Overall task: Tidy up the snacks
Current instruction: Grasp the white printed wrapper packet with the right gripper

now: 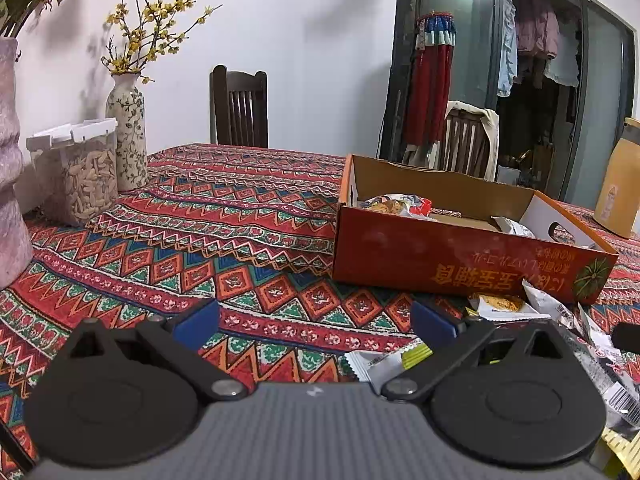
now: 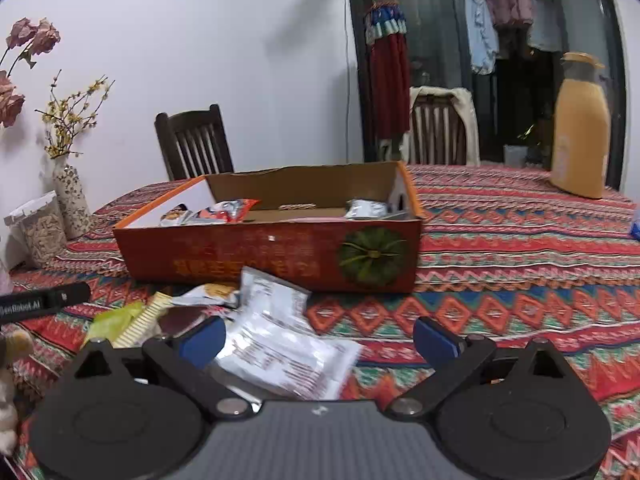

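Right wrist view: both grippers' jaws released; right gripper (image 2: 316,340) over silver snack packet (image 2: 280,344) before orange cardboard box (image 2: 272,256). Only left wrist view shows left gripper (image 1: 314,322) above patterned worktop (image 1: 240,240).

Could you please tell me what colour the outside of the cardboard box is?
Red-orange, with a green pumpkin picture; the box shows best in the right wrist view.

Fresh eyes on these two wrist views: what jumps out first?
The orange box sits mid-table on the bright patterned cloth, open-topped, with a few packets inside. A loose pile of snack packets lies on the cloth in front of it. Both grippers, left and right, are open and hold nothing.
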{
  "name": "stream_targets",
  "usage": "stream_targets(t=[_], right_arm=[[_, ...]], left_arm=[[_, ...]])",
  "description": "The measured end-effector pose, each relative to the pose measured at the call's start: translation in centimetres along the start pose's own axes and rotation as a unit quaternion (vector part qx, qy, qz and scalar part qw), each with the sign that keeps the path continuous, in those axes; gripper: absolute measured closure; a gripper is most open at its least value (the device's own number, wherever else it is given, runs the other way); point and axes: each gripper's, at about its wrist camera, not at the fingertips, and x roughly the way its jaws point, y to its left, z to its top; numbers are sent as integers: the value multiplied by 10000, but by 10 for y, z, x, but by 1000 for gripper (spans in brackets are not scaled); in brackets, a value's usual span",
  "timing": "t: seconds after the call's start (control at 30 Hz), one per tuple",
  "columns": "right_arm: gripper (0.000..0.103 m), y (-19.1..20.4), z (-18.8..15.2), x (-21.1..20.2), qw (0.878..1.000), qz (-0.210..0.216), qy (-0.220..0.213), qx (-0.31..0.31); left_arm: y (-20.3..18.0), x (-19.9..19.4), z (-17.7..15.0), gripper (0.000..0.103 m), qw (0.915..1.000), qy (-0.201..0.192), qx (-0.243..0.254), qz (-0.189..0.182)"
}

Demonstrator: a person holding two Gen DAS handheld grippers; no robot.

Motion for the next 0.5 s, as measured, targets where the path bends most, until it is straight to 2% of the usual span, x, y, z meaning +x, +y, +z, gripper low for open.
stream_targets(t=[0.1, 0.23, 0.3, 0.33, 0.5], right_arm=[[2, 4, 7, 15, 9995, 133, 169, 215], [4, 7, 4, 32, 9988, 9, 384, 288], [15, 4, -1, 38, 9978, -3, 541, 373], [15, 2, -3, 38, 9975, -9, 578, 415], [36, -4, -7, 28, 9981, 53, 393, 468]], left_arm=[[0, 1, 0, 0, 10000, 18, -6, -31], [1, 0, -1, 0, 10000, -2, -52, -73], [2, 0, -1, 0, 9999, 7, -73, -103], [2, 0, -1, 0, 9999, 8, -88, -125], [4, 0, -1, 0, 9997, -17, -153, -184]])
